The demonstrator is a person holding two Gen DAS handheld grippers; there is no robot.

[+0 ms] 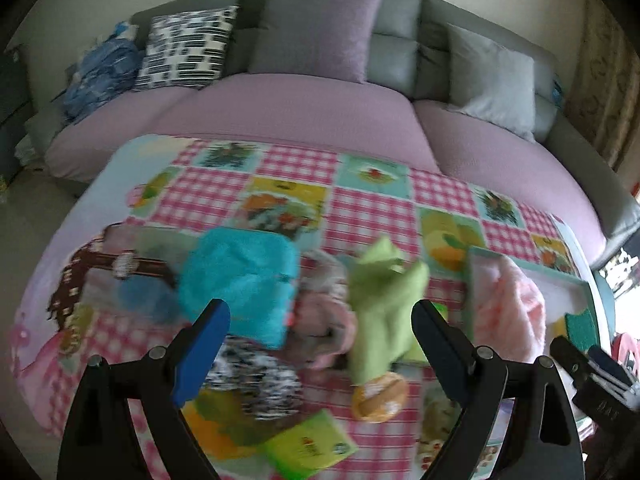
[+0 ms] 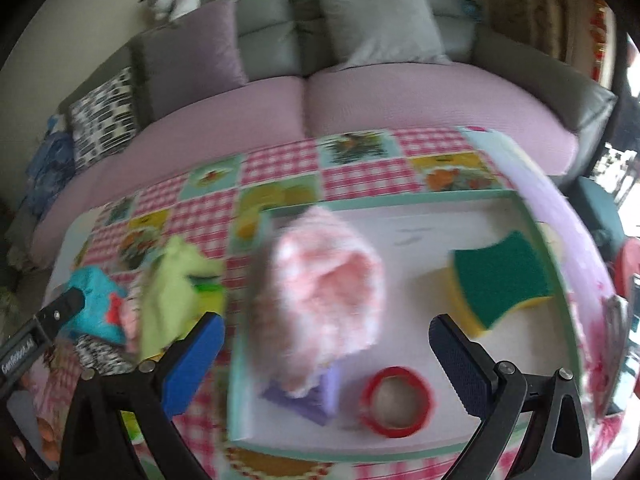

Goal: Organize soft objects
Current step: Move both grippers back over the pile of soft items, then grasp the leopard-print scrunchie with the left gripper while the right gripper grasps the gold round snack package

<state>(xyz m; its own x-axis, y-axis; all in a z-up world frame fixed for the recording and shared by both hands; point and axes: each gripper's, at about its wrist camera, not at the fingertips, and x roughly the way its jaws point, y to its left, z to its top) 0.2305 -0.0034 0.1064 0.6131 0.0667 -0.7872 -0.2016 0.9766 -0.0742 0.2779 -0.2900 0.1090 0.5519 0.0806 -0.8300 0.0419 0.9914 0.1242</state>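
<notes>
A pile of soft things lies on the checked tablecloth (image 1: 296, 176): a turquoise fluffy cloth (image 1: 240, 276), a lime green cloth (image 1: 384, 304), a pink-grey plush piece (image 1: 328, 312) and a black-and-white cloth (image 1: 256, 380). My left gripper (image 1: 320, 344) hangs open above this pile, holding nothing. A white tray with a mint rim (image 2: 400, 200) holds a fluffy pink cloth (image 2: 324, 296), a green-and-yellow sponge (image 2: 504, 284), a purple block (image 2: 312, 396) and a red tape roll (image 2: 396, 400). My right gripper (image 2: 324, 364) is open over the tray, empty.
A sofa with a pink seat (image 1: 280, 108) and several cushions stands behind the table. An orange round toy (image 1: 380, 396) and a yellow-green packet (image 1: 312, 444) lie near the table's front. The right gripper's tip (image 1: 592, 364) shows at the left wrist view's right edge.
</notes>
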